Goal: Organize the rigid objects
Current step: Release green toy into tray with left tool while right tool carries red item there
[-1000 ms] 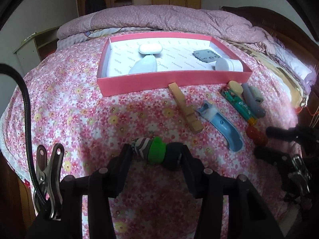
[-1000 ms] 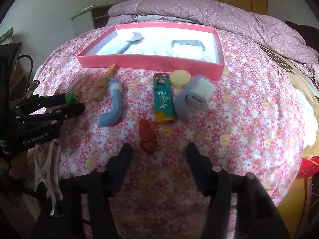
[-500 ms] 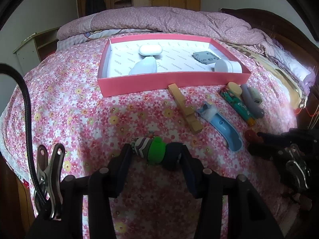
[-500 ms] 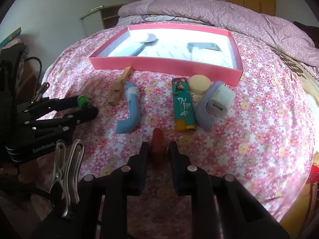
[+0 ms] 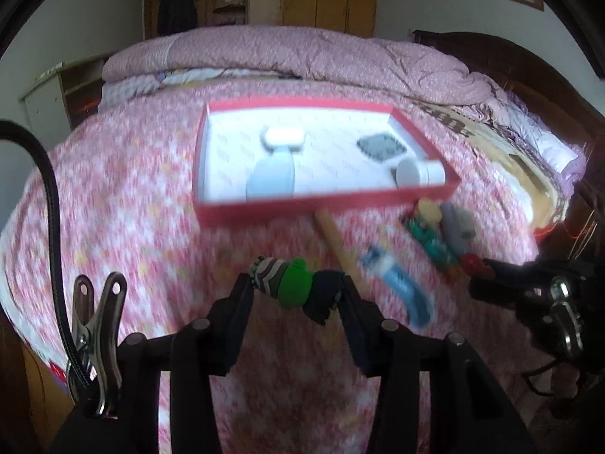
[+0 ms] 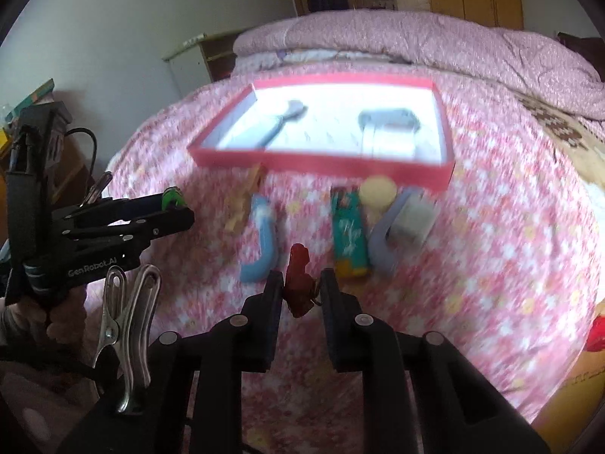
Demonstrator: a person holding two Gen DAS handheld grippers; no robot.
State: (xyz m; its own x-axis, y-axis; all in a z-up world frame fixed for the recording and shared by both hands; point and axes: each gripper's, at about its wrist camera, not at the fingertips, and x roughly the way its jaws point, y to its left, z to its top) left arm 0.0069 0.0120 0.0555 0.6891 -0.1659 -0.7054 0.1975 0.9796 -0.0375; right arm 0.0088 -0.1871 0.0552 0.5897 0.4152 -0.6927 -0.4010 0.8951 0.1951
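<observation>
My left gripper point(image 5: 295, 293) is shut on a small green, grey-striped and dark toy figure point(image 5: 291, 289), held above the flowered bedspread. My right gripper point(image 6: 301, 283) is shut on a small red toy point(image 6: 298, 268) and holds it off the bed; it also shows in the left wrist view point(image 5: 472, 263). A pink tray point(image 5: 264, 210) with a white floor lies ahead, holding white and grey objects. Before it lie a wooden clothespin point(image 6: 242, 204), a blue curved piece point(image 6: 262, 242), a green lighter point(image 6: 349, 236), a cream disc point(image 6: 378, 191) and a grey-and-white charger point(image 6: 406, 223).
A folded pink quilt point(image 5: 302, 53) lies across the far end of the bed. A dark wooden headboard point(image 5: 529, 72) is at the right, a pale bedside cabinet point(image 5: 49, 106) at the left. The left gripper appears in the right wrist view point(image 6: 170, 208).
My right gripper closed on the red toy and has lifted it off the bedspread. Both views have risen and now blur with motion. The left gripper still holds the green toy.
</observation>
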